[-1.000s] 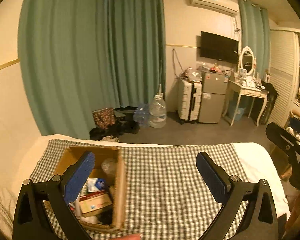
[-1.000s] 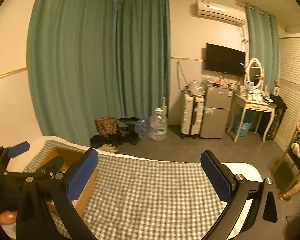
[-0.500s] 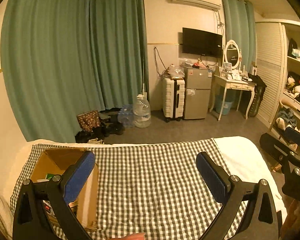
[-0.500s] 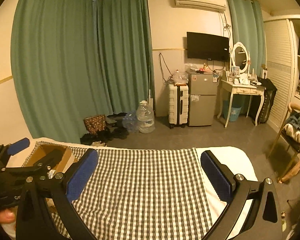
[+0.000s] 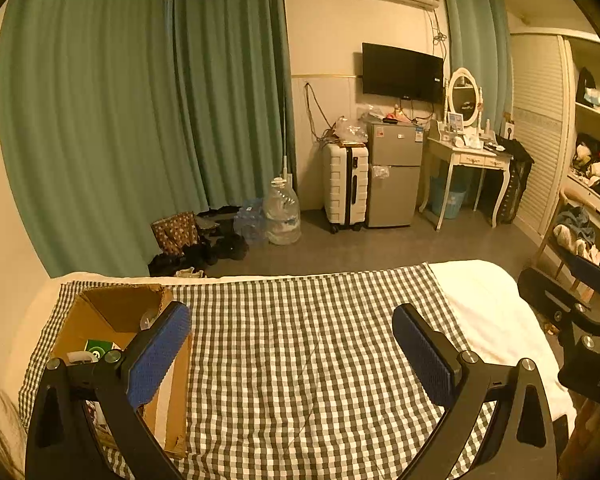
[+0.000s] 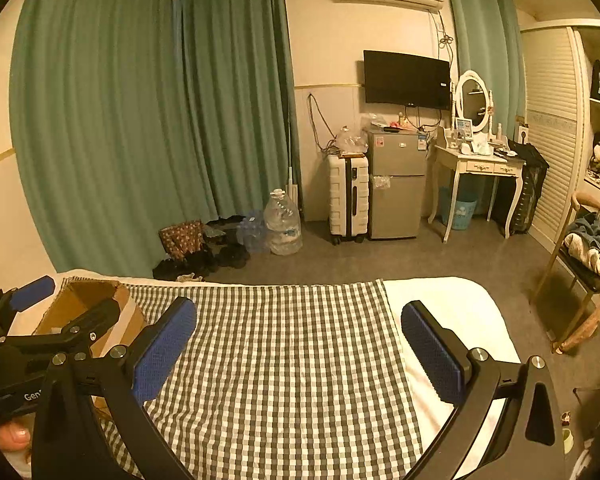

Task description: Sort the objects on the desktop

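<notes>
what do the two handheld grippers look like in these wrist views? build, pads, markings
Both look like the same build: the left gripper and the right gripper are matte black Y-shaped frames with silver screw heads at the joints and two fingers faced with blue, finely textured pads. In the right wrist view the left gripper's body carries white lettering starting "Gen". No cables or sleeves show.

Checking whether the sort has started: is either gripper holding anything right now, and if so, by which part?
Nothing is held. The left gripper and the right gripper both have their jaws spread wide over the checked cloth, with nothing between them.
</notes>
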Demonstrator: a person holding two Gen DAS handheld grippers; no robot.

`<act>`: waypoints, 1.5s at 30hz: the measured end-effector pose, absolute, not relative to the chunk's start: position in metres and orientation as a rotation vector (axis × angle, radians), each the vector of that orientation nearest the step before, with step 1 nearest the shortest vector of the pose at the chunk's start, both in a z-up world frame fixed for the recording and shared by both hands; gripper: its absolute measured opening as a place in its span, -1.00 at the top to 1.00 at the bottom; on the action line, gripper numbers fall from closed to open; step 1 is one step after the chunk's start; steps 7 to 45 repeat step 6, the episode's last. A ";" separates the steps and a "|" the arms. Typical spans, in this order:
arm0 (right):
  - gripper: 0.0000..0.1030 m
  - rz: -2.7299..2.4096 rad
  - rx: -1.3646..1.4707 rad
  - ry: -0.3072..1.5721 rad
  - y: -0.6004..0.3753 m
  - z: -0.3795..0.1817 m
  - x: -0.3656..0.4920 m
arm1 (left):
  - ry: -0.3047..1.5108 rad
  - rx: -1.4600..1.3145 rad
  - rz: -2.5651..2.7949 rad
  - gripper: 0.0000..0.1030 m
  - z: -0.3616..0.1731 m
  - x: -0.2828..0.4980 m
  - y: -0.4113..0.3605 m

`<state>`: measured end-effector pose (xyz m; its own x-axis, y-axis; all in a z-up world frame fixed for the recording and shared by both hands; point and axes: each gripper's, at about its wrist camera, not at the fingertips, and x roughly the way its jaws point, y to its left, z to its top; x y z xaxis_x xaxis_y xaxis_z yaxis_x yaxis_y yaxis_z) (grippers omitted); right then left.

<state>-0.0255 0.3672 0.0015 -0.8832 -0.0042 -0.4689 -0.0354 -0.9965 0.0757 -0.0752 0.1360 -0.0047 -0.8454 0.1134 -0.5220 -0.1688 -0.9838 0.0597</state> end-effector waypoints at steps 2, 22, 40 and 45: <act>-1.00 3.031 -0.760 0.125 0.364 0.000 -0.025 | 0.151 -0.811 2.879 -1.00 -0.005 -0.075 0.136; -1.00 3.032 -0.769 0.130 0.363 -0.003 -0.026 | 0.149 -0.819 2.878 -1.00 -0.006 -0.076 0.135; -1.00 3.032 -0.769 0.130 0.363 -0.003 -0.026 | 0.149 -0.819 2.878 -1.00 -0.006 -0.076 0.135; -1.00 3.032 -0.769 0.130 0.363 -0.003 -0.026 | 0.149 -0.819 2.878 -1.00 -0.006 -0.076 0.135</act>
